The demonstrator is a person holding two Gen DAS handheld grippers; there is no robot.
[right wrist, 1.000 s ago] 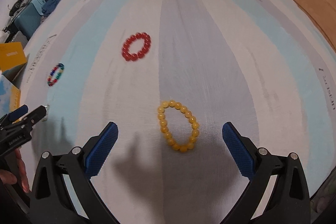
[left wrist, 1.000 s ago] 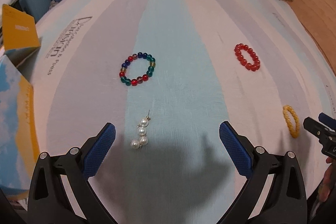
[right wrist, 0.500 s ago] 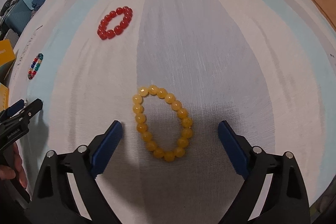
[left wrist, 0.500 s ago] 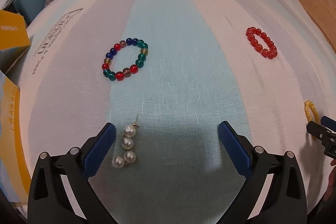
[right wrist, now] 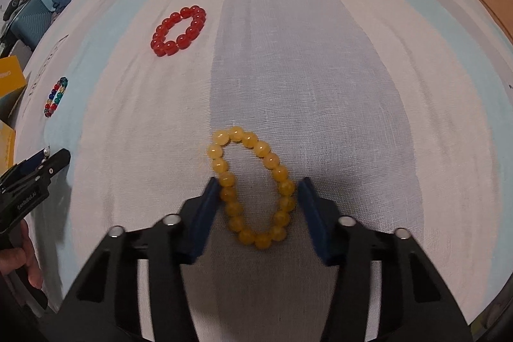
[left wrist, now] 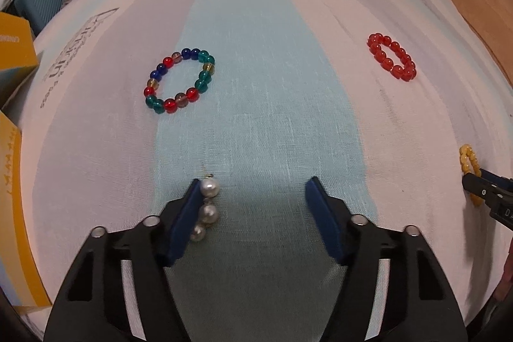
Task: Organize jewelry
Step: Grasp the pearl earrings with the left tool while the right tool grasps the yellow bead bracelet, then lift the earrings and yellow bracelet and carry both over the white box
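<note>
A pearl earring (left wrist: pixel 206 210) of stacked white pearls lies on a striped cloth (left wrist: pixel 266 104), between the blue pads of the left hand-held gripper (left wrist: pixel 253 213). It sits hard against the left pad, with a wide gap to the right pad. The jaws are half open and closing. The lowest pearl is partly hidden behind the left pad, and the thin post at its far end is hard to make out.

A yellow bead bracelet (right wrist: pixel 251 186) lies between the pads of the right hand-held gripper (right wrist: pixel 258 207). The jaws are narrow and closing; the left pad touches the beads, while the right pad stands just beside them.

Farther off on the cloth lie a multicoloured bead bracelet (left wrist: pixel 179 80) to the left and a red bead bracelet (left wrist: pixel 391 56) to the right, well apart.

At the left edge stand yellow boxes (left wrist: pixel 14 53), cut off by the frame. A teal suitcase (left wrist: pixel 38 2) with piled clothes is far left, small and blurred. Part of a hand (right wrist: pixel 22 262) shows at the right wrist view's left edge.
</note>
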